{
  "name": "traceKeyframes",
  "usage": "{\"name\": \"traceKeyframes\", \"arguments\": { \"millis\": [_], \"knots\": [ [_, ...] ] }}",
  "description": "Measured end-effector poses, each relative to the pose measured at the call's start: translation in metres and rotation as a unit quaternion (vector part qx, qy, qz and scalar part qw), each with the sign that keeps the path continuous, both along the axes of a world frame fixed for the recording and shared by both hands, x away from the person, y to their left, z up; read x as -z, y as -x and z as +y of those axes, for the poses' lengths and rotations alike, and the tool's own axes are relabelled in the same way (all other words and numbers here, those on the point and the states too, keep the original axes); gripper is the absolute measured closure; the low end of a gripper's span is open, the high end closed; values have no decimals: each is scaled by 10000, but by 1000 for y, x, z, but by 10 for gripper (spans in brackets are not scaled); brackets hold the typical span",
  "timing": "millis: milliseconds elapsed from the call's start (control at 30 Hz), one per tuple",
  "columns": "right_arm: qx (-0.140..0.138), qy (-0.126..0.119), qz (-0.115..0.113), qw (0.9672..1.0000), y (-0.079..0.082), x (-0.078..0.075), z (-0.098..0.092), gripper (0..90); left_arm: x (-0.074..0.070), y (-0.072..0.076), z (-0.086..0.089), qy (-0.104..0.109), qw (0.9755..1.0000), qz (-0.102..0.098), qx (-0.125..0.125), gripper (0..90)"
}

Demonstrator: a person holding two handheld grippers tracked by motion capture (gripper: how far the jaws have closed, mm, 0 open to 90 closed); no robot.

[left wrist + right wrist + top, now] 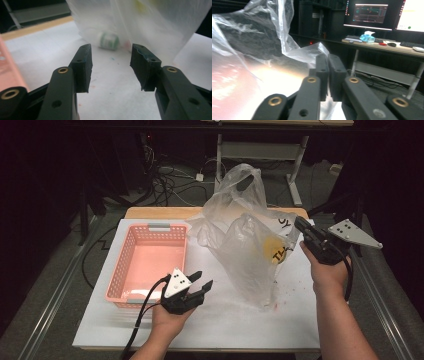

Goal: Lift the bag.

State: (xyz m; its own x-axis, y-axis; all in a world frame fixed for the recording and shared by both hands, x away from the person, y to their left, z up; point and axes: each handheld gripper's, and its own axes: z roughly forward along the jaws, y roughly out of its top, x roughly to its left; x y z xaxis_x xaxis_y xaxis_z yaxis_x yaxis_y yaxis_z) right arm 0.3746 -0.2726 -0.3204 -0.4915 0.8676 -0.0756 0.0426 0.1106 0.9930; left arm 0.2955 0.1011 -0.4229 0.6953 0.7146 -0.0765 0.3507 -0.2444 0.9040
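Basket [148, 261], pink and made of plastic, sits just to the left of the left claw [201, 280], whose jaws stand partly open with nothing between them. Ahead of that claw, the clear bag [250, 245] stands on the white table [220, 320], with a small white and green roll [108, 40] lying inside it. Off to the right, the right claw [298, 223] is pinched shut on the bag's top edge and holds it up.

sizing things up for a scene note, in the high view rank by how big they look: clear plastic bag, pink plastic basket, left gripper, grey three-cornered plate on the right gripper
1. Clear plastic bag
2. Pink plastic basket, close behind the bag
3. Left gripper, nearer the camera
4. Grey three-cornered plate on the right gripper
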Motion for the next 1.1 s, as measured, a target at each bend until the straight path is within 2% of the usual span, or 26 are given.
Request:
{"name": "traceKeyframes", "arguments": {
  "millis": [167, 333, 400, 500, 567, 700, 900, 1033, 1100],
  "knots": [
    [-111, -90, -94, 9999, 13, -8, -2, 782, 13, 4, -14, -95, 9997, 148, 177, 449],
    [-238, -83, -309, 9992, 33, -19, -7, 713, 23, 6, -26, -171, 9993, 195, 265, 375],
    [-282, -70, -288, 9992, 38, -20, -10, 681, 26, 7, -31, -194, 9989, 259, 336, 351],
    [-329, 27, -142, 9994, 41, -13, -13, 610, 30, 9, -36, -187, 9986, 286, 404, 310],
    [-346, 50, -24, 9994, 41, -5, -15, 555, 33, 9, -39, -168, 9984, 313, 445, 273],
    [-491, 127, 378, 9980, 37, 20, -18, 400, 37, 10, -45, -211, 9979, 313, 528, 202],
    [-448, 76, 856, 9953, 37, 61, -21, 162, 45, 13, -53, -397, 9969, 358, 579, 92],
    [-416, 131, 1135, 9926, 39, 84, -22, 63, 50, 12, -57, -493, 9962, 412, 584, 1],
    [-417, 196, 1212, 9916, 41, 93, -22, 22, 52, 12, -57, -469, 9961, 447, 592, 0]
  ]
}}
